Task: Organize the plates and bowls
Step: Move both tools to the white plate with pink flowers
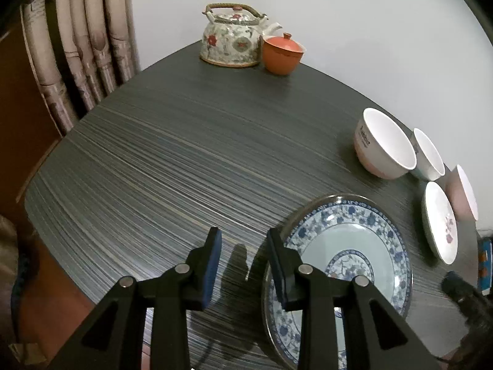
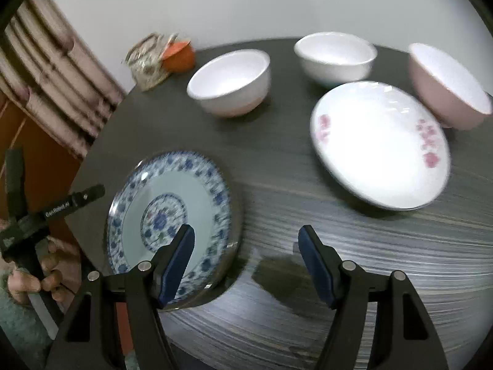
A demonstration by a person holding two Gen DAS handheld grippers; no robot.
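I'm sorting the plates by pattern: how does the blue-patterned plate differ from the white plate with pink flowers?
The blue-patterned plate has dense blue floral bands around its rim and centre; the white plate is mostly plain, with a few pink flowers near its edge. The blue-patterned plate lies at the near table edge, below the left side of the right tongs; the white plate lies farther back, beside the bowls. Both are round, shallow, empty and rest flat on the table.

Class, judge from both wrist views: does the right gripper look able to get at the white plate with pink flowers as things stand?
Probably yes. The right gripper is open and empty, and only bare table lies between it and the white plate with pink flowers. The bowls sit behind the plate.
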